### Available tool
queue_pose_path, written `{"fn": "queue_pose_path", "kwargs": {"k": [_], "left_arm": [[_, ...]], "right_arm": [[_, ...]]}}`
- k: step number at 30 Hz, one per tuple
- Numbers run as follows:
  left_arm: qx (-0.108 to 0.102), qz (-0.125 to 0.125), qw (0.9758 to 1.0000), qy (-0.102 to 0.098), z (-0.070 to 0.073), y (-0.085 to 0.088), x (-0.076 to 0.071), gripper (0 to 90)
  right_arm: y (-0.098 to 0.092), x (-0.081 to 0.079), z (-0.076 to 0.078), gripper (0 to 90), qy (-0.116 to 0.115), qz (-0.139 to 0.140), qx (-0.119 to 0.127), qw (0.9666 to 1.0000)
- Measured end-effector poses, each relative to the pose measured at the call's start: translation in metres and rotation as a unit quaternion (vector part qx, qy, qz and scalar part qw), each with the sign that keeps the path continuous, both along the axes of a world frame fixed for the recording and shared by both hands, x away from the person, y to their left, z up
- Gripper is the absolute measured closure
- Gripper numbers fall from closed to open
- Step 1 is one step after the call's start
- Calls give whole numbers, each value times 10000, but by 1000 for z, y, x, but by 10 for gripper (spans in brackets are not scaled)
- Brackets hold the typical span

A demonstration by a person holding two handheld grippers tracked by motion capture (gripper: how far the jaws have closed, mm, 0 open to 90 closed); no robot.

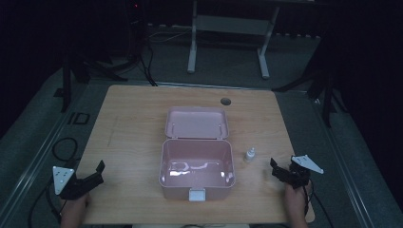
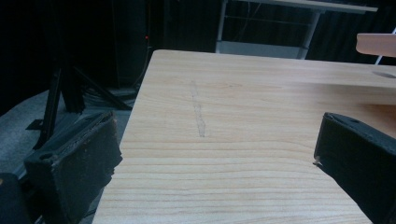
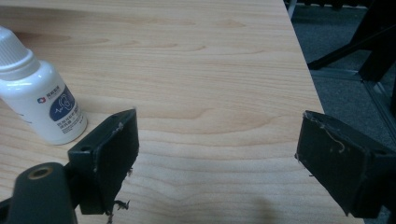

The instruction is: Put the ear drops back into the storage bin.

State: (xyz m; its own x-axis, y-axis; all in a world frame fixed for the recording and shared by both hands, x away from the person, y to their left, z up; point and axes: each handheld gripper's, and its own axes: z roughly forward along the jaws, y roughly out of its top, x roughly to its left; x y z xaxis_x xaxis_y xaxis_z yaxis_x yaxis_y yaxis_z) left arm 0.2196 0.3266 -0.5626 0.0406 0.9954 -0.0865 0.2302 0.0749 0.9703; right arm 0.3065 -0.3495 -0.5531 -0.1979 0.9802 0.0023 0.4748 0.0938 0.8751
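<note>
A pink plastic box (image 1: 196,169) stands open at the table's near middle, its lid (image 1: 196,123) laid back flat behind it; the inside looks empty. A small white dropper bottle (image 1: 250,154) (image 3: 41,99) stands upright just right of the box. My right gripper (image 1: 280,172) (image 3: 215,154) rests low near the front right corner, jaws wide open with bare wood between them, the bottle off to their left. My left gripper (image 1: 92,178) (image 2: 215,154) sits at the front left edge, open and holding nothing, pointing along the table.
The wooden table (image 1: 138,118) has a round cable hole (image 1: 225,101) at its far edge and a faint pencil-like mark (image 2: 198,112) on its left half. Beyond it stand a white table frame (image 1: 228,42) and dark stands on a grey floor.
</note>
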Motion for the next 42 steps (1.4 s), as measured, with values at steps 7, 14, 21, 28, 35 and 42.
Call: {"fn": "queue_pose_path", "kwargs": {"k": [7,14,21,28,35,42], "left_arm": [[17,3,10000,0,0,0,0,5],[15,-6,10000,-2,0,0,0,4],[0,-6,10000,9,0,0,0,5],[9,11,10000,10,0,0,0,4],[-5,13,10000,14,0,0,0,5],[-15,12,10000,12,0,0,0,5]], "right_arm": [[2,4,0,132,221,129,-80,9996],[6,11,1,131,721,561,-82,9958],[7,17,7,131,1288,941,-159,9871],[5,18,21,134,1897,990,-513,9755],[3,17,31,144,2580,1169,-640,9569],[4,18,32,154,3029,1304,-758,9410]]}}
